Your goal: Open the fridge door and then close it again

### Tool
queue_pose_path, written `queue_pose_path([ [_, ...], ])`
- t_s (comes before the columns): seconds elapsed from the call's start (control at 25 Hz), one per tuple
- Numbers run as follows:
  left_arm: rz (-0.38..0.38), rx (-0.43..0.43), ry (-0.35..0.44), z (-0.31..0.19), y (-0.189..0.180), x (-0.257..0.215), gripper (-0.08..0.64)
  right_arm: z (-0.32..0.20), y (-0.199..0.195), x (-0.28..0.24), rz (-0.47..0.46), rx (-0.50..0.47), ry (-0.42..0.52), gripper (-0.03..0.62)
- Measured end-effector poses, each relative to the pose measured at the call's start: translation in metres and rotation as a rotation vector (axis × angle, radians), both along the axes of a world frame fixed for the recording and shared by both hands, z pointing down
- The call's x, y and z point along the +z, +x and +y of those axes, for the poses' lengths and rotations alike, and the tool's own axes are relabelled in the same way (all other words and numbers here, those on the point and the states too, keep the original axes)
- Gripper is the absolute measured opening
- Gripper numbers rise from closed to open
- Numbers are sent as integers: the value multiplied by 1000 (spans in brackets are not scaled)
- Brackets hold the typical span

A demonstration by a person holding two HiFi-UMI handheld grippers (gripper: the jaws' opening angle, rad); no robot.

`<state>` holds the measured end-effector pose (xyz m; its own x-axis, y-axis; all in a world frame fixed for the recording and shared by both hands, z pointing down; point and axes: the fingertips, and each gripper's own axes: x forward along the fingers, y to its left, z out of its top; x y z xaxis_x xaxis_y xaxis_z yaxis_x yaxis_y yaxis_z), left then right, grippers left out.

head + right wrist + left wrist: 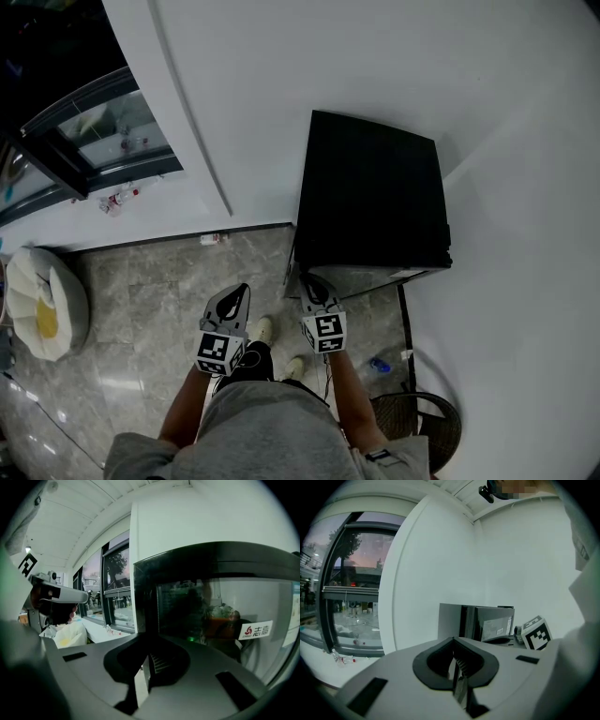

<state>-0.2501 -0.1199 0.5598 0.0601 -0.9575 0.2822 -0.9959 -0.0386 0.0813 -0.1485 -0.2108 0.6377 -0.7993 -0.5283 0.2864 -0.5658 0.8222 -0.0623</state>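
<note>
A small black fridge (370, 192) stands on the floor in the corner of two white walls, and its door looks closed. My right gripper (310, 281) is just in front of the fridge's front left edge, jaws together and holding nothing. In the right gripper view the dark glass door (220, 620) fills the right side, with a red and white logo sticker (255, 630), close ahead of that gripper (146, 670). My left gripper (240, 291) hangs over the floor left of the fridge, shut and empty. In the left gripper view the fridge (487, 623) sits beyond the gripper (458, 677).
A white and yellow cushion (42, 305) lies on the grey tiled floor at the left. A dark-framed window (94, 131) is at the upper left. A small bottle (214, 239) lies by the wall, a wicker basket (417, 422) sits lower right, and the person's feet (262, 328) are below.
</note>
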Motion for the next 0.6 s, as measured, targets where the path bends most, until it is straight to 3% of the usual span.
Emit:
queue_pose_path([
  [0.6,9,23,-22,-20,-12,13,5,-22,-10,-2,5,30,12,26],
])
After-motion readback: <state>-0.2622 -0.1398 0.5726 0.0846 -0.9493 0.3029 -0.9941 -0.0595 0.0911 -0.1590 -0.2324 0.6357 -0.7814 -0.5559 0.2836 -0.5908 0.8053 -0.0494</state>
